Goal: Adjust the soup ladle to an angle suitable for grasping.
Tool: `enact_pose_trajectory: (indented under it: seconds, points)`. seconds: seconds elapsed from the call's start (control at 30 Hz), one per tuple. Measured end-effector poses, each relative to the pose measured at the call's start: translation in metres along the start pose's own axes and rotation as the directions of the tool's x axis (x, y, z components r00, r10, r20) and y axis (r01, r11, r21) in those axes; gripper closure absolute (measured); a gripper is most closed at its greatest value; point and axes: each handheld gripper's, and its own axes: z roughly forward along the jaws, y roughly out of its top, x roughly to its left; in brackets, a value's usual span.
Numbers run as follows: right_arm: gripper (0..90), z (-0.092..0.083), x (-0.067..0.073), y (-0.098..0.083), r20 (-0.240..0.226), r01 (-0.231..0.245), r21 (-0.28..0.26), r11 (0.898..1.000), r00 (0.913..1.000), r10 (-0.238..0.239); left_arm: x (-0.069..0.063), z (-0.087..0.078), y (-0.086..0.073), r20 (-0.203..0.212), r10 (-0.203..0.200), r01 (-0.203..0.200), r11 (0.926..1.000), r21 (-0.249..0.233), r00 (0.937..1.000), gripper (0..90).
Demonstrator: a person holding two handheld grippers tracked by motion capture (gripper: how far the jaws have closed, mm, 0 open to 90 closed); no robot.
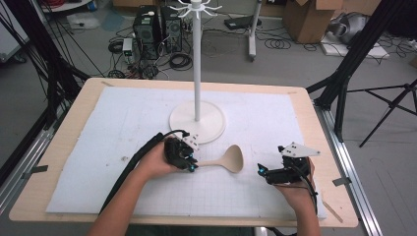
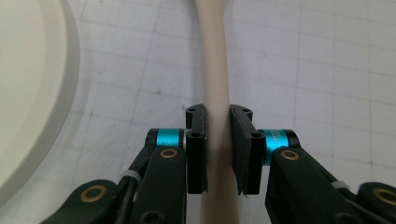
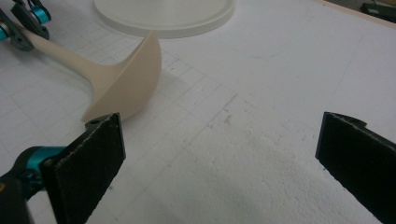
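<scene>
Left gripper [image 1: 189, 164], held in the person's left hand [image 1: 157, 162] near the middle of the table [image 1: 64, 142], slightly toward the near edge: its two black jaws are clamped on the handle of a beige ladle [image 1: 227, 160], one pad on each side of the stem, as the left gripper view shows [image 2: 217, 154]. The ladle [image 2: 214, 70] runs from the jaws toward the right edge, its bowl [image 3: 128, 88] turned on its side with the rounded back on the white gridded mat [image 1: 123, 123] that covers most of the tabletop. Right gripper [image 1: 263, 170], in the right hand [image 1: 297, 189] near the right part of the near edge: jaws spread wide apart with nothing between them, their tips just beside the ladle bowl but not touching it; the right gripper view [image 3: 219, 149] shows bare mat between the two pads. Just behind the left gripper and the ladle handle sits the round white base [image 1: 197, 123] of a hanging stand, its thin pole [image 1: 196, 59] rising at the centre of the table to a ring of small hooks [image 1: 195, 7] at the top; the base rim [image 2: 37, 93] lies close beside the gripped handle. A black cable [image 1: 130, 167] trails from the left gripper along the forearm to the near edge. Beyond the far edge, on the floor: computer towers [image 1: 155, 27], loose cables, cardboard boxes [image 1: 314, 17] and black tripod legs [image 1: 388, 105]
</scene>
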Motion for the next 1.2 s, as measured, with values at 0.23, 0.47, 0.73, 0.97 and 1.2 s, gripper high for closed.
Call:
enact_pose_trajectory:
  seconds: [0.23, 0.47, 0.73, 0.97, 1.2]
  points:
    - [0.2, 0.0, 0.001, 0.0, -0.008, -0.002, -0.005, 1.0, 1.0, 0.002, -0.001, 0.012, 0.012, 0.008, 0.001, -0.001, 1.0, 0.004, 1.0, 76.5]
    - [0.2, -0.002, 0.0, 0.0, -0.008, -0.006, -0.01, 1.0, 1.0, 0.006, -0.001, -0.001, 0.008, 0.022, -0.044, 0.045, 0.9981, -0.042, 0.9988, 57.8]
    - [0.2, -0.003, -0.001, 0.0, -0.018, -0.011, -0.015, 1.0, 0.9998, 0.011, -0.002, -0.035, -0.016, -0.015, -0.096, 0.094, 0.9906, -0.099, 0.9952, 47.0]
    - [0.1, -0.001, 0.001, 0.0, -0.017, -0.004, -0.009, 1.0, 0.9999, 0.004, -0.006, -0.078, -0.062, -0.112, -0.164, 0.135, 0.9635, -0.231, 0.9801, 38.5]
    - [0.1, 0.0, 0.001, 0.0, -0.014, -0.003, -0.006, 1.0, 0.9999, 0.002, -0.01, -0.11, -0.118, -0.166, -0.257, 0.185, 0.9155, -0.357, 0.9521, 28.8]
